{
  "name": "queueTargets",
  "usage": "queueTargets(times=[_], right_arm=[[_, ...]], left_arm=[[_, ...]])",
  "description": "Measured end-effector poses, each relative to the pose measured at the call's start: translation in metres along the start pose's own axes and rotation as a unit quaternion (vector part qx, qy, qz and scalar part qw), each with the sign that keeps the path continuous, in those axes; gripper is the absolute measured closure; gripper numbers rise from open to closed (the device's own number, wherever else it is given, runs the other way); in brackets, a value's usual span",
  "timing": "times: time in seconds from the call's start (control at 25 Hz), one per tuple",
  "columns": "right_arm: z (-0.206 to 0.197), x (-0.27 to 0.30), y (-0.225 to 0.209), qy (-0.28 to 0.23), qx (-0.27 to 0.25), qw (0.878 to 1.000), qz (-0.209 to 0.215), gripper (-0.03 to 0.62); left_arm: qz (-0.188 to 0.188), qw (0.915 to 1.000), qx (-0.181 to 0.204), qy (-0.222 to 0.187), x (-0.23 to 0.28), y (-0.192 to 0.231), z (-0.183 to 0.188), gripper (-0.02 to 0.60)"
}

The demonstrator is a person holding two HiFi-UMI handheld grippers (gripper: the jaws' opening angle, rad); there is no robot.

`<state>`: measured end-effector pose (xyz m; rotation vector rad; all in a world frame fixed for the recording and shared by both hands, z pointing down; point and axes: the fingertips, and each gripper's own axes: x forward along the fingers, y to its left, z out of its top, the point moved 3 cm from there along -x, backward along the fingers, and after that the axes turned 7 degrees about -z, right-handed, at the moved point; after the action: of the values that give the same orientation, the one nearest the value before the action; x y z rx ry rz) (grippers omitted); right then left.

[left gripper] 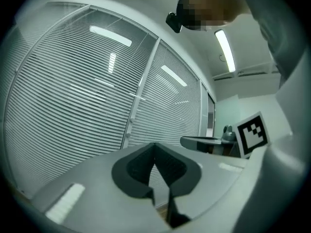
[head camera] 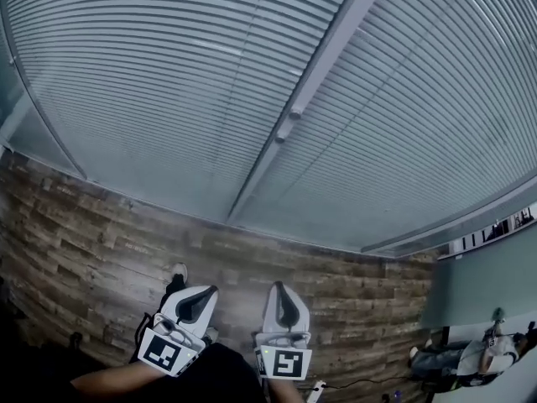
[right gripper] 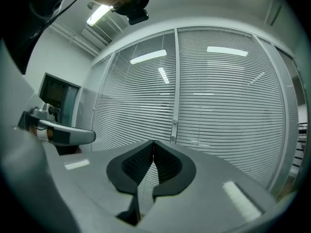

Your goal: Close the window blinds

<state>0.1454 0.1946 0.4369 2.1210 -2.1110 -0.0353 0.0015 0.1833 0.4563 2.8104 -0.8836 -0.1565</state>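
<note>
Slatted window blinds point(head camera: 168, 82) hang lowered over two glazed panels, split by a pale upright frame point(head camera: 331, 53). A small knob-like fitting point(head camera: 291, 117) sits on that frame; it also shows as a fitting point(left gripper: 131, 119) in the left gripper view and a fitting point(right gripper: 174, 123) in the right gripper view. My left gripper point(head camera: 191, 300) and right gripper point(head camera: 282, 290) are low in the head view, side by side, well short of the blinds. Left gripper point(left gripper: 155, 145) is shut with nothing in it. Right gripper point(right gripper: 153, 142) is likewise shut and empty. Both point level at the blinds point(right gripper: 223, 106).
A wood-plank floor point(head camera: 101, 233) runs to the foot of the window. A pale wall point(head camera: 487, 284) meets the window at the right, with a low figure and gear point(head camera: 491, 351) beside it. A cable point(head camera: 352, 384) lies on the floor. A dark screen point(right gripper: 56, 93) stands left.
</note>
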Motion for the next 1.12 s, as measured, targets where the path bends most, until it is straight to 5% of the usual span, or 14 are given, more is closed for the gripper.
queueTargets(times=[0.72, 1.12], right_arm=[[0.031, 0.153, 0.005, 0.003, 0.014, 0.997, -0.075, 0.568], [0.034, 0.193, -0.015, 0.006, 0.001, 0.997, -0.072, 0.563]], left_arm=[[-0.049, 0.9988, -0.009, 0.004, 0.057, 0.141, 0.034, 0.581], [-0.019, 0.9998, -0.009, 0.003, 0.090, 0.167, 0.041, 0.581]])
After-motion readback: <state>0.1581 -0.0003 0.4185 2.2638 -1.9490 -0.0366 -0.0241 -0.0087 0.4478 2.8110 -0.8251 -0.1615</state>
